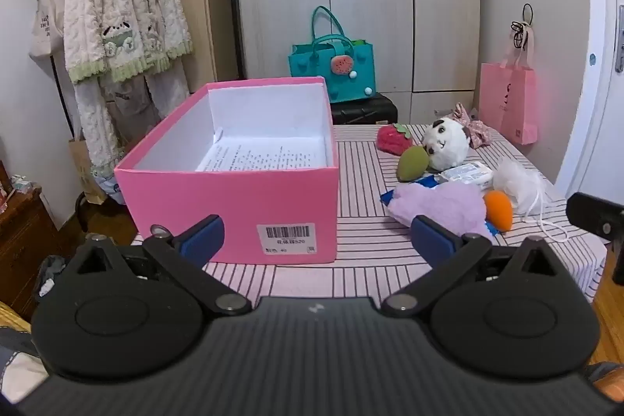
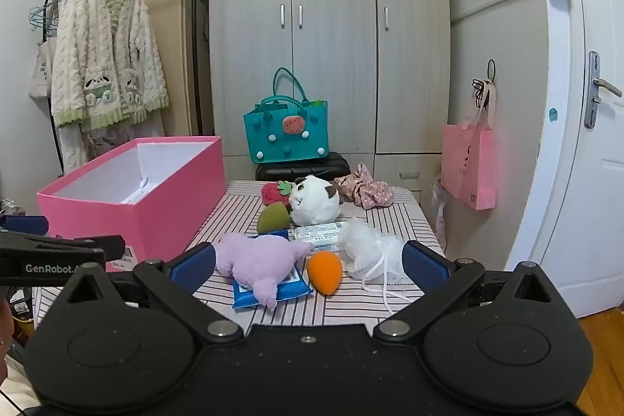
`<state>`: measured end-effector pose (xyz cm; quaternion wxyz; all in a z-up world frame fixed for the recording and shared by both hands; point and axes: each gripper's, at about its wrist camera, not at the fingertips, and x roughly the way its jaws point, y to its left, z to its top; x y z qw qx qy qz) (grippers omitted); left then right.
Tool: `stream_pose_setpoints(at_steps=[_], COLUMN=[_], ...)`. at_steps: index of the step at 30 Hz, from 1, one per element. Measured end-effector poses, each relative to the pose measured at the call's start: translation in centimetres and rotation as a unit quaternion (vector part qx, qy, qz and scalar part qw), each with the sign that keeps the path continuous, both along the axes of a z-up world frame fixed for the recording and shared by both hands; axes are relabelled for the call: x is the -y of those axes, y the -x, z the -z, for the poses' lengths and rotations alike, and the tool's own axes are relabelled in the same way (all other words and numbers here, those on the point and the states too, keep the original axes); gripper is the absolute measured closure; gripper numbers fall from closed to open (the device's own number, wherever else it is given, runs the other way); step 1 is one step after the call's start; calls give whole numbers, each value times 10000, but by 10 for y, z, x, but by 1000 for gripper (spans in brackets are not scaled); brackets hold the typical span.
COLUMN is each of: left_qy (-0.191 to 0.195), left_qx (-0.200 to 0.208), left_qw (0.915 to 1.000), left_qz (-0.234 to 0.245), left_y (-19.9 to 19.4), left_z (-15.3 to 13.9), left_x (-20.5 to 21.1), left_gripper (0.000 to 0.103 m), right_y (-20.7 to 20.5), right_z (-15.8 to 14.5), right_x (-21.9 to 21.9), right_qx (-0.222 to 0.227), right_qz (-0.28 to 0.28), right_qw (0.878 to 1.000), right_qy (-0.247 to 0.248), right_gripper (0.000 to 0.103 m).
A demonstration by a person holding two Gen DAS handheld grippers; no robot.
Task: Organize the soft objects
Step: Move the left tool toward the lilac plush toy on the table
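Observation:
An open pink box (image 1: pixel 234 197) (image 2: pixel 156 209) with a printed sheet inside stands on the left of the striped table (image 1: pixel 351 271). Right of it lie a purple plush (image 1: pixel 440 209) (image 2: pixel 261 260), an orange sponge (image 1: pixel 498 209) (image 2: pixel 325 271), a green sponge (image 1: pixel 412 163) (image 2: pixel 273 217), a white panda plush (image 1: pixel 446 147) (image 2: pixel 314 205), a red strawberry plush (image 1: pixel 392 139) (image 2: pixel 273 193), a white bath pouf (image 1: pixel 518 186) (image 2: pixel 366 248) and a floral scrunchie (image 2: pixel 364 192). My left gripper (image 1: pixel 318 240) is open before the box's front wall. My right gripper (image 2: pixel 308 266) is open, nothing held, near the purple plush and orange sponge.
A blue wipes packet (image 2: pixel 273 289) lies under the purple plush, a white tissue pack (image 2: pixel 319 234) beside it. A teal tote (image 2: pixel 286 133) sits on a black case behind the table. A pink bag (image 2: pixel 468 164) hangs at the right; a clothes rack (image 1: pixel 117 26) stands left.

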<state>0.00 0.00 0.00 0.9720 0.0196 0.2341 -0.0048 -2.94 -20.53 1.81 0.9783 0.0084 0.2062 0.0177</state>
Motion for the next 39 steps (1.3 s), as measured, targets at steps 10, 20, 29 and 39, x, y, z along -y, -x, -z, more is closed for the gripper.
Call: stream_pose_setpoints(at_steps=[10,20,29,39], left_qy=[-84,-117,-154,-227], left_qx=[-30,-26,-108,-208], left_qw=[9999,9999,9997,9993], left_qz=[-63,83,132,212], left_y=[-5,-4,-4,-6], left_z=[8,11,19,33], left_x=[-1,4,9,14], left_gripper=[3,1,1,1], right_y=[-2,2,5,5], right_z=[9,15,23,28], right_x=[2,4,8,10], right_qx=[-70,-147,-175,-200], right_qz=[-6,18,-49,-72], right_qw=[10000,9999,9998,9998], right_qy=[10,23,-10,-38], right_gripper=[0,0,0,0])
